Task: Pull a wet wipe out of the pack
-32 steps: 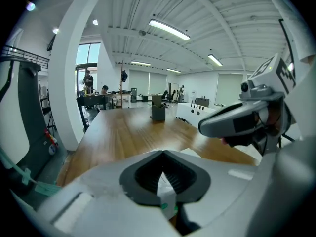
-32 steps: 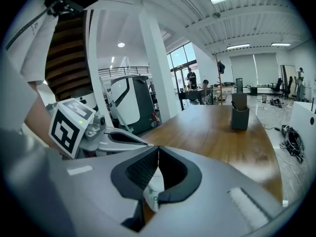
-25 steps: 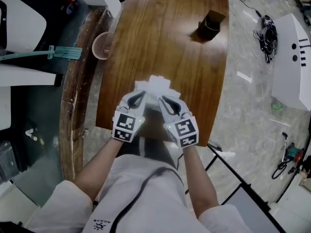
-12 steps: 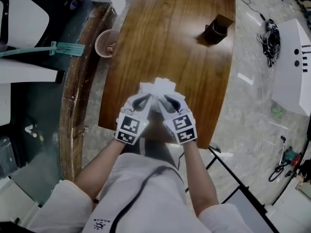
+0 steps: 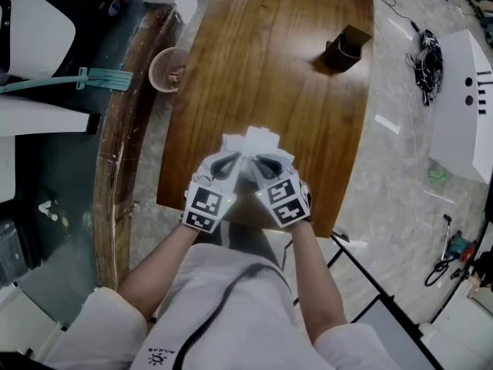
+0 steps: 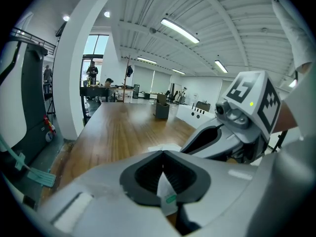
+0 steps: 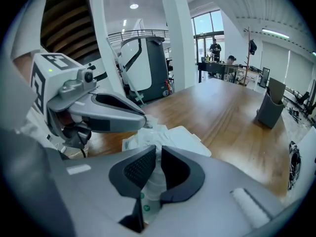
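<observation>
A white wet wipe pack (image 5: 256, 140) lies near the front edge of the brown wooden table (image 5: 269, 68). Both grippers meet over its near end. My left gripper (image 5: 234, 157) is shut on a thin bit of the pack's film (image 6: 167, 194) with green print; its pads meet above it. My right gripper (image 5: 255, 159) points steeply down beside it, jaws nearly together, with bunched white wipe (image 7: 151, 184) pinched between them. In the right gripper view the pack (image 7: 180, 138) lies just beyond the jaws, with the left gripper's fingers (image 7: 116, 113) at its left.
A dark open-topped box (image 5: 343, 45) stands at the table's far right. A pink mesh basket (image 5: 166, 69) and a teal mop (image 5: 100, 79) are on the floor left of the table. Cables (image 5: 425, 56) and a white unit (image 5: 462, 91) lie on the right.
My right gripper has tipped more steeply and sunk a little toward the pack. The left gripper has stayed where it was, still shut.
</observation>
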`<state>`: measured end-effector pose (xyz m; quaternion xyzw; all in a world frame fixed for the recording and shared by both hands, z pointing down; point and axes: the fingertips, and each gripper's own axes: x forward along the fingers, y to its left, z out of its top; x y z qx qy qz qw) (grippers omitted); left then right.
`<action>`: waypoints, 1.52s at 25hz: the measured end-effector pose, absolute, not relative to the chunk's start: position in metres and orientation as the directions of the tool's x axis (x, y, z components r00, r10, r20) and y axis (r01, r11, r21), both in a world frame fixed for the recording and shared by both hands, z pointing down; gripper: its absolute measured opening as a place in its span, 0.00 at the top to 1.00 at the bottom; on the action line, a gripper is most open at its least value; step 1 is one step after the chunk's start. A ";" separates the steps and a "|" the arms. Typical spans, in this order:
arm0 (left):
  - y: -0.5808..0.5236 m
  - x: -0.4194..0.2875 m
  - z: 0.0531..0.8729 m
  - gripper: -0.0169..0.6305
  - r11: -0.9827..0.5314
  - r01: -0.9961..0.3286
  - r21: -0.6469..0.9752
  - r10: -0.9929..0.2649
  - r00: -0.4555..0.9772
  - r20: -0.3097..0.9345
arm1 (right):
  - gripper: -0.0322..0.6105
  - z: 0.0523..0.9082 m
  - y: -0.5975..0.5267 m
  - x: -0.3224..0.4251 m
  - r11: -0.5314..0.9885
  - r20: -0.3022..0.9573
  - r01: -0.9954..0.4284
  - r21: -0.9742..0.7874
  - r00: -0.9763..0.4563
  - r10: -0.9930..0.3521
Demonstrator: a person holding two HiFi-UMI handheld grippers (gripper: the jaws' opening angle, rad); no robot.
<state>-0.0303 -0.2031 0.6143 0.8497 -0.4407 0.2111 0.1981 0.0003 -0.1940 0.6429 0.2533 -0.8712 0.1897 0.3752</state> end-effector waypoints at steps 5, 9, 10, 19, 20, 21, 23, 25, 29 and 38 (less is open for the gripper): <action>-0.204 -0.029 0.614 0.97 -0.536 -0.830 0.158 -0.662 0.528 0.532 | 0.91 0.634 -0.197 0.001 0.784 0.728 -0.599 -0.160 -0.609 -0.316; -0.205 -0.029 0.615 0.97 -0.540 -0.826 0.161 -0.658 0.534 0.531 | 0.91 0.624 -0.200 0.005 0.763 0.684 -0.618 -0.189 -0.641 -0.349; -0.206 -0.029 0.615 0.97 -0.541 -0.825 0.162 -0.657 0.535 0.531 | 0.91 0.621 -0.201 0.006 0.759 0.672 -0.620 -0.197 -0.649 -0.356; -0.205 -0.027 0.614 0.97 -0.559 -0.813 0.165 -0.645 0.550 0.530 | 0.92 0.590 -0.203 0.014 0.707 0.587 -0.647 -0.284 -0.701 -0.406; -0.205 -0.027 0.614 0.97 -0.560 -0.812 0.165 -0.644 0.552 0.529 | 0.92 0.587 -0.204 0.015 0.705 0.582 -0.650 -0.284 -0.701 -0.411; -0.205 -0.027 0.614 0.97 -0.561 -0.811 0.165 -0.644 0.553 0.529 | 0.92 0.586 -0.204 0.016 0.703 0.580 -0.653 -0.283 -0.700 -0.417; -0.204 -0.026 0.613 0.97 -0.564 -0.809 0.166 -0.642 0.556 0.528 | 0.92 0.582 -0.204 0.019 0.698 0.574 -0.659 -0.280 -0.698 -0.429; -0.204 -0.025 0.613 0.97 -0.566 -0.808 0.166 -0.641 0.557 0.528 | 0.92 0.578 -0.204 0.022 0.690 0.565 -0.668 -0.279 -0.695 -0.445; -0.202 -0.023 0.612 0.96 -0.568 -0.805 0.171 -0.635 0.561 0.531 | 0.92 0.566 -0.201 0.030 0.674 0.540 -0.685 -0.277 -0.691 -0.481; -0.198 -0.016 0.611 0.95 -0.591 -0.791 0.160 -0.617 0.571 0.541 | 0.92 0.541 -0.190 0.050 0.625 0.476 -0.725 -0.291 -0.676 -0.563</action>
